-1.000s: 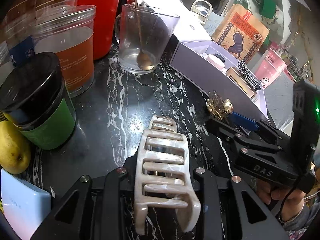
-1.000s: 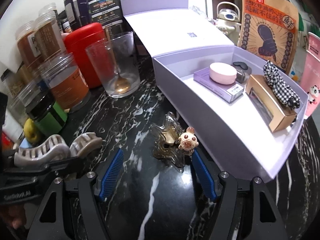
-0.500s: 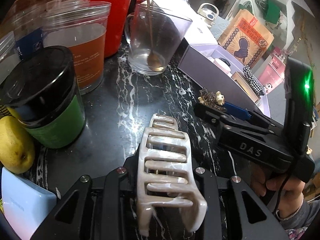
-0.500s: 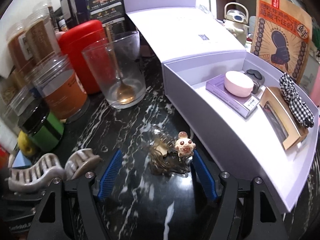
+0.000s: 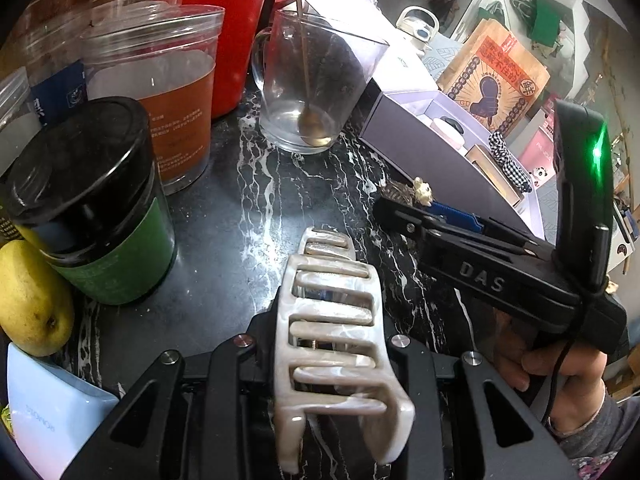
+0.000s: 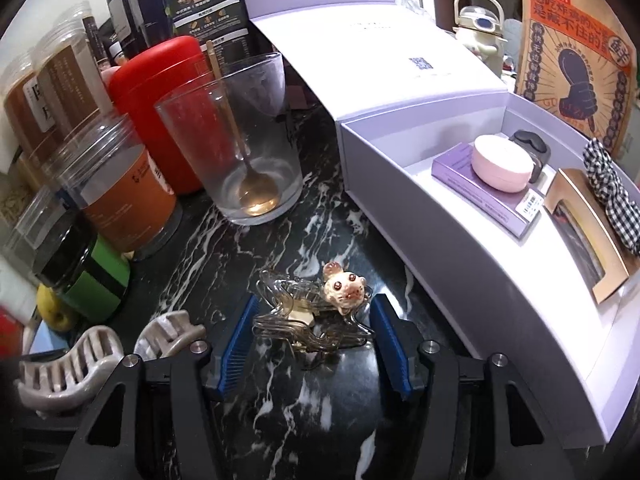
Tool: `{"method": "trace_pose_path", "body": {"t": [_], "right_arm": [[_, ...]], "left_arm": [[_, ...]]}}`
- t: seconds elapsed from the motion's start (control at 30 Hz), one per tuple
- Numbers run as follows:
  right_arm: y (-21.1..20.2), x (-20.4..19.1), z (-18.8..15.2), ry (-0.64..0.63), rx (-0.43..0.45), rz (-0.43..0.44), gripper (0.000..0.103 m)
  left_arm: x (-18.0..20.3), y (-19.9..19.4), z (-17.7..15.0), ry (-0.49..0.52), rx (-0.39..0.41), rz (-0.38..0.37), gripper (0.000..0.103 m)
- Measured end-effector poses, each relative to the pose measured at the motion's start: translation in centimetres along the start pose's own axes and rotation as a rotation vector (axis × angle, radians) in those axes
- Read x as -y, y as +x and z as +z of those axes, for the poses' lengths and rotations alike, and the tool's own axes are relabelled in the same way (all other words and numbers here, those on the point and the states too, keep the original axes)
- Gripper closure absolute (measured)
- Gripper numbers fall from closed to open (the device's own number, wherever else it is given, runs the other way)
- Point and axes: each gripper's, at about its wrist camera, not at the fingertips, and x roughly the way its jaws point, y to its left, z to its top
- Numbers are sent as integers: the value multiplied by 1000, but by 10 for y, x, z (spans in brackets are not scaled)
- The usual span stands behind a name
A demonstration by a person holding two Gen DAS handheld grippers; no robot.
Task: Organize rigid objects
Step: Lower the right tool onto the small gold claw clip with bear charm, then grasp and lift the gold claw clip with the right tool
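— Where is the beige hair clip, and which way does it run?

— My left claw [image 5: 332, 344] is pinching the beige hair clip [image 5: 336, 332] across its middle. Its long axis runs from 6 o'clock to 12 in my left wrist view, teeth on top, the far end reaching out over the black marble counter [image 5: 240, 216].

— And the right side?

— My right claw [image 6: 314, 338] is closing around the clear hair clip [image 6: 308, 316], the one with a small animal head [image 6: 344, 290] on it. That clip lies on the counter between the blue pads [image 6: 236, 344], long axis from 9 o'clock to 3, the head at its 1 o'clock corner. The pads look very near its ends; I cannot tell whether they touch yet.

— What stands around?

— In the right wrist view the open lilac box [image 6: 460, 248] sits at 2 o'clock, just beside the claw, with a pink round case [image 6: 502, 164], a checked scrunchie [image 6: 612, 196] and a tan carton [image 6: 588, 232] inside. At 11 o'clock stands a glass mug [image 6: 248, 140] with a spoon [image 6: 240, 148] in it, then a red canister [image 6: 164, 104], an orange-labelled jar [image 6: 116, 192] and a black-lidded green jar [image 6: 80, 268] round to 9 o'clock. A yellow fruit [image 5: 28, 300] lies at 8 o'clock in the left view.
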Motion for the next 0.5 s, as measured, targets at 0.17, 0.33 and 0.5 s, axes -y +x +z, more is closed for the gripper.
{"method": "trace_pose_path", "body": {"t": [0.17, 0.33, 0.5], "right_arm": [[-10, 11, -9, 50, -1, 86, 45], [-27, 14, -22, 62, 11, 105, 45], [-50, 17, -30, 59, 34, 125, 45]], "left_arm": [[4, -5, -1, 2, 10, -6, 73], [11, -9, -3, 15, 16, -17, 73], [24, -13, -6, 36, 25, -15, 73]]}}
